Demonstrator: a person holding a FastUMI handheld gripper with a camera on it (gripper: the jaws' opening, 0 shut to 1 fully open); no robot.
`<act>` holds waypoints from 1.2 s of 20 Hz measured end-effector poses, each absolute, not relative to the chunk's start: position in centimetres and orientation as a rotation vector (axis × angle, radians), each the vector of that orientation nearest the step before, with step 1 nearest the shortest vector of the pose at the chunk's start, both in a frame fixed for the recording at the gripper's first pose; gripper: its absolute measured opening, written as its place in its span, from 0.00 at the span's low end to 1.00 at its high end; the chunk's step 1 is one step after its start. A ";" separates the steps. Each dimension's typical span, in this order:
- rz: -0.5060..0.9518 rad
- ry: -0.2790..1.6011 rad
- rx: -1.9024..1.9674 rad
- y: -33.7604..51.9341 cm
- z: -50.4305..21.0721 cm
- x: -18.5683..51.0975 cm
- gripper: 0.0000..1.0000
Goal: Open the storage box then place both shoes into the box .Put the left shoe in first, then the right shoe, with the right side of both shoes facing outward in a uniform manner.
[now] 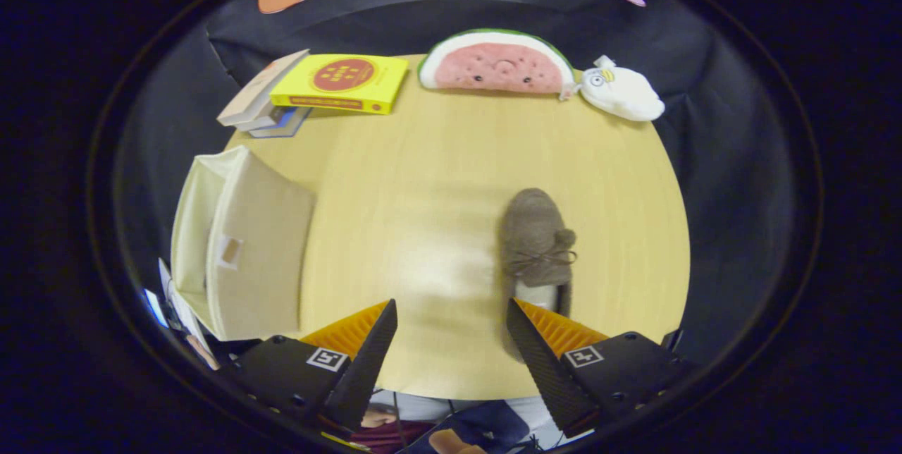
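Note:
A brown suede shoe (537, 242) with a lace bow lies on the round wooden table (437, 186), toe pointing away, its heel just ahead of my right fingertip (520, 320). My gripper (451, 313) hovers above the table's near edge, open, with nothing between its fingers. The cream fabric storage box (239, 246) stands to the left of the fingers at the table's left edge; its flap with a small pull tab hangs out toward the table. I cannot tell what is inside it.
A stack of books (324, 87) with a yellow one on top lies at the far left. A watermelon-slice plush (497, 63) and a white plush toy (624, 93) sit along the far edge. A person's legs show below the near edge.

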State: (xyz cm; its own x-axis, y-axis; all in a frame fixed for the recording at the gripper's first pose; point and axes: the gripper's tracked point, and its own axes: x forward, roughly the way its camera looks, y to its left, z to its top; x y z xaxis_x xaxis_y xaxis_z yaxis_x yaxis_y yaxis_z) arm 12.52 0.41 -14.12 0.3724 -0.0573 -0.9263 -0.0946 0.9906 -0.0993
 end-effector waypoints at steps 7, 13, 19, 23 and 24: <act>-0.117 1.252 -0.157 -9.3 -17.5 13.7 0.95; -0.096 1.382 -0.036 -9.8 -22.0 13.5 0.52; -0.073 1.361 -0.011 -9.4 -22.4 13.9 0.00; -0.060 1.367 0.063 -8.6 -21.5 13.0 0.01; -0.051 1.369 0.076 -8.2 -21.2 12.7 0.01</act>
State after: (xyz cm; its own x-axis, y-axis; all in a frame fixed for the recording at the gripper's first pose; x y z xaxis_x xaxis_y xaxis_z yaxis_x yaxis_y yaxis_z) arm 12.74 -8.24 -21.17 0.1994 0.0085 -0.9799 0.0807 0.9964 0.0251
